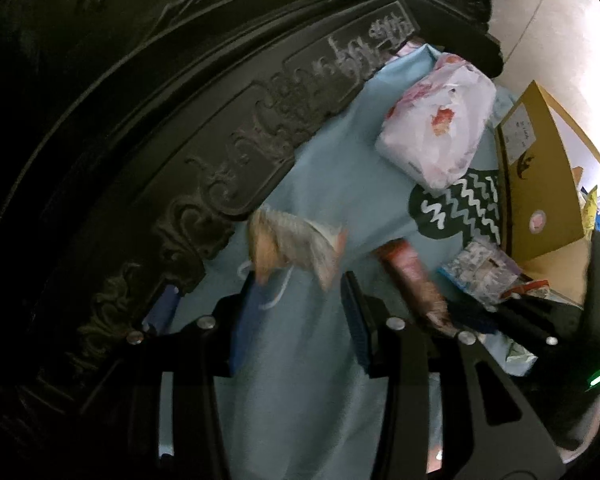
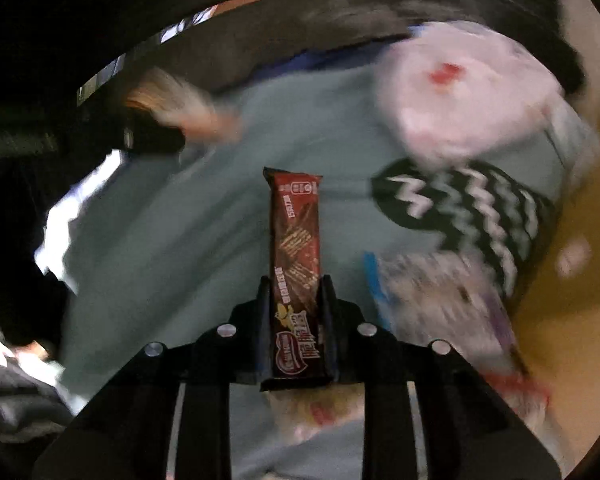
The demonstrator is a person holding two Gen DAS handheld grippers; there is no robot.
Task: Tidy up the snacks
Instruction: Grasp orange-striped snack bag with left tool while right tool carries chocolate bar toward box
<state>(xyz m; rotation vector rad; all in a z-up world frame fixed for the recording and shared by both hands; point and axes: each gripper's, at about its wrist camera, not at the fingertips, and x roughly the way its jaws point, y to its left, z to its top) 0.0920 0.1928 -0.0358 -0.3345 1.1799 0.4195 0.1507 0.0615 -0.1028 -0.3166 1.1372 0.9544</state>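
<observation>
Here the right claw (image 2: 294, 284) pinches a brown biscuit pack (image 2: 296, 240), while the left claw (image 1: 300, 280) gapes over the blue cloth (image 1: 300, 380), seemingly just short of a blurred wrapper (image 1: 296, 242).

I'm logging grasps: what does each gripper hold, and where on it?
The right gripper clamps the long dark-red biscuit packet near its lower end. The left gripper is open, holding nothing.

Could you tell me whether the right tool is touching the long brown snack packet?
Touching. In the right wrist view the right tool is shut on the brown snack packet, with both fingers pressed against its lower sides and no gap showing.
</observation>
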